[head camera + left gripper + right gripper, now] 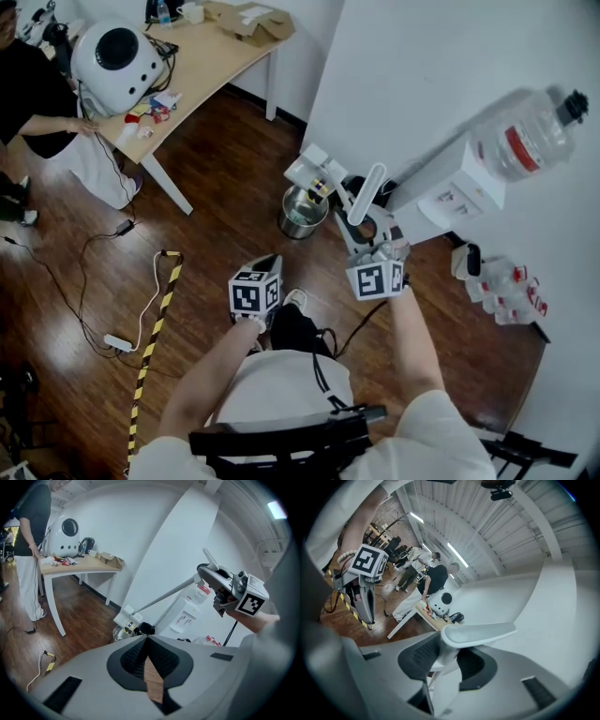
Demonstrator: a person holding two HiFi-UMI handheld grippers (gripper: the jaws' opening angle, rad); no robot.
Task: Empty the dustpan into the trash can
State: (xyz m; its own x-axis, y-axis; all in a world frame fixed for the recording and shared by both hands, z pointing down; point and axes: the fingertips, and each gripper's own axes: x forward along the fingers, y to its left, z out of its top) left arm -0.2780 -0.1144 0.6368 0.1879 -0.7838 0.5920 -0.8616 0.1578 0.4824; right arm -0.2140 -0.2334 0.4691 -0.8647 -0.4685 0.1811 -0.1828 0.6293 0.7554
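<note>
A white long-handled dustpan (314,173) hangs tilted over the rim of a small metal trash can (302,214) on the wood floor. My right gripper (364,225) is shut on the top of the dustpan's handle (478,632), which lies clamped between the dark pads. In the left gripper view the dustpan (125,618) sits just above the trash can (123,632), and its shaft runs up to the right gripper (220,581). My left gripper (270,262) hovers left of the can, its jaws (146,639) closed with nothing between them.
A white partition wall (422,84) stands right behind the can. A white box (450,183) and a water jug (530,136) lie to the right. A wooden table (202,66) and a person (33,103) are at far left. Cables and striped tape (155,328) cross the floor.
</note>
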